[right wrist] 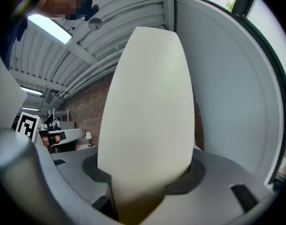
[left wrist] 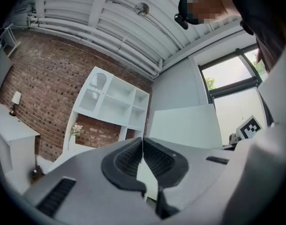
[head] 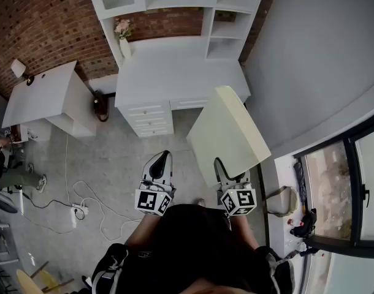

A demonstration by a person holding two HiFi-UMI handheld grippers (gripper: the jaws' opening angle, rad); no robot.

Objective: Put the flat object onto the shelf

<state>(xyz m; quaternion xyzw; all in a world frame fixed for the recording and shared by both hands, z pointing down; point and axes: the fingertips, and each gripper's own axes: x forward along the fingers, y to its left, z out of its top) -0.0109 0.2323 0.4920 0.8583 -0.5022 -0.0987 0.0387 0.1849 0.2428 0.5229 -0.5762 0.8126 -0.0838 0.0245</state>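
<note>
Head view: flat board (head: pixel 227 133) in right gripper (head: pixel 230 175), far edge near desk (head: pixel 175 72).

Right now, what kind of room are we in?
Probably a mock home study set up in an industrial space: a white desk with a shelf unit against a brick wall, a vase of flowers on it, and a power strip trailing cables across the bare concrete floor.
</note>
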